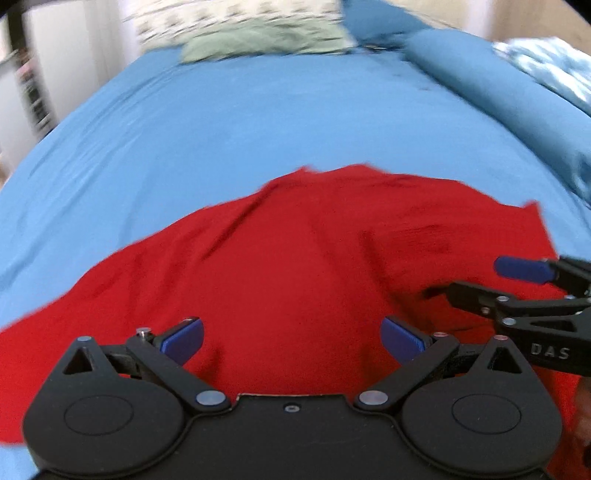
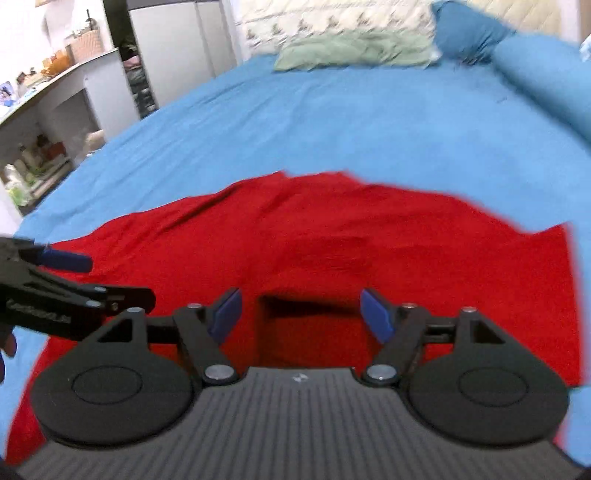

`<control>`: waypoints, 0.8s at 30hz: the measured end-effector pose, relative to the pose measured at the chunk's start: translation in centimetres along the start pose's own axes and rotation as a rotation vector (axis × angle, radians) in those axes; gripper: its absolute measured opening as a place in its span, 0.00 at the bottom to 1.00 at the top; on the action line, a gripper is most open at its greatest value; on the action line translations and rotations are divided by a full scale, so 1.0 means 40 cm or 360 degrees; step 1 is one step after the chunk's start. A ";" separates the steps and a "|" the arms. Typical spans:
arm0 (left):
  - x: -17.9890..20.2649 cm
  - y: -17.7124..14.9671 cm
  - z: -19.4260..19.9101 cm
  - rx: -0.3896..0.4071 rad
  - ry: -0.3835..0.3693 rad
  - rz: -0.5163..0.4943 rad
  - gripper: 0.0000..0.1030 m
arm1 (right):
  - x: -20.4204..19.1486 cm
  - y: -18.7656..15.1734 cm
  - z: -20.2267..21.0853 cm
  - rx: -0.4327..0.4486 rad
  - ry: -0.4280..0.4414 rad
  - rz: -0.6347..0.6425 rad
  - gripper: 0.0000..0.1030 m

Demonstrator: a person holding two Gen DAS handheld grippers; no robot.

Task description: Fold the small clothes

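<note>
A red garment (image 1: 280,258) lies spread and wrinkled on the blue bed sheet (image 1: 221,122); it also shows in the right wrist view (image 2: 332,236). My left gripper (image 1: 291,341) is open and empty just above the garment's near part. My right gripper (image 2: 301,317) is open and empty over the garment's middle. The right gripper enters the left wrist view at the right edge (image 1: 476,280), and the left gripper enters the right wrist view at the left edge (image 2: 110,278). The two grippers are side by side.
A pale green pillow (image 2: 351,50) and a patterned white pillow (image 2: 332,18) lie at the bed's head. A rolled blue blanket (image 1: 491,96) runs along the right side. Shelves and a counter (image 2: 48,122) stand left of the bed.
</note>
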State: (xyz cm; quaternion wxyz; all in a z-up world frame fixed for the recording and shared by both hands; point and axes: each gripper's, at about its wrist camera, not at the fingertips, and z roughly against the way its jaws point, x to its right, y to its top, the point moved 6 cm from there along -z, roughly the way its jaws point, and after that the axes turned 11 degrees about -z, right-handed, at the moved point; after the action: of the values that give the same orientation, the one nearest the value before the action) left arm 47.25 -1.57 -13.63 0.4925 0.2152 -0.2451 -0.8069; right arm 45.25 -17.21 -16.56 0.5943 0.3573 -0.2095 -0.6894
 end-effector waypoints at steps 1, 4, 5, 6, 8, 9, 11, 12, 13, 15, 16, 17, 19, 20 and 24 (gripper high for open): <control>0.027 0.018 -0.007 0.0024 -0.0038 -0.0060 1.00 | 0.025 0.005 0.019 0.0018 -0.0055 -0.0003 0.89; 0.104 0.048 -0.045 0.0059 -0.0130 -0.0204 0.99 | 0.119 -0.007 0.084 0.0053 -0.0267 -0.0063 0.93; 0.129 0.052 -0.062 0.0057 -0.0152 -0.0230 0.95 | 0.143 -0.015 0.093 0.0054 -0.0313 -0.0092 0.93; 0.142 0.054 -0.084 0.0049 -0.0170 -0.0243 0.86 | 0.174 -0.027 0.104 0.0051 -0.0359 -0.0126 0.93; 0.176 0.054 -0.126 0.0004 -0.0198 -0.0261 0.73 | 0.231 -0.060 0.120 0.0037 -0.0448 -0.0179 0.93; 0.186 0.051 -0.145 -0.0012 -0.0200 -0.0260 0.63 | 0.251 -0.073 0.121 0.0029 -0.0484 -0.0201 0.93; 0.188 0.049 -0.164 -0.0021 -0.0192 -0.0253 0.55 | 0.285 -0.095 0.117 0.0017 -0.0536 -0.0252 0.93; 0.185 0.054 -0.172 -0.0012 -0.0182 -0.0229 0.54 | 0.300 -0.105 0.120 0.0019 -0.0557 -0.0273 0.93; 0.176 0.056 -0.172 0.0004 -0.0165 -0.0195 0.50 | 0.311 -0.113 0.122 0.0023 -0.0571 -0.0287 0.93; 0.148 0.061 -0.178 0.0016 -0.0111 -0.0080 0.42 | 0.328 -0.128 0.132 0.0026 -0.0602 -0.0308 0.93; 0.127 0.059 -0.176 0.0018 -0.0077 -0.0005 0.42 | 0.332 -0.136 0.134 0.0026 -0.0614 -0.0321 0.93; 0.107 0.059 -0.170 0.0020 -0.0045 0.0074 0.42 | 0.336 -0.140 0.135 0.0025 -0.0620 -0.0340 0.93; 0.064 0.042 -0.157 0.0035 -0.0014 0.0238 0.42 | 0.343 -0.136 0.129 0.0025 -0.0624 -0.0384 0.93; 0.049 0.030 -0.152 0.0035 -0.0012 0.0302 0.42 | 0.344 -0.130 0.122 0.0028 -0.0627 -0.0399 0.93; 0.028 -0.009 -0.141 0.0037 -0.0019 0.0449 0.41 | 0.351 -0.113 0.103 0.0026 -0.0624 -0.0416 0.93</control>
State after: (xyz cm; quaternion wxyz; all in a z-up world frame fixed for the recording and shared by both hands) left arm 49.88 -3.47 -18.42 0.5972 0.1794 -0.2852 -0.7279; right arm 38.63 -30.42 -20.53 0.4451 0.2456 -0.2785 -0.8149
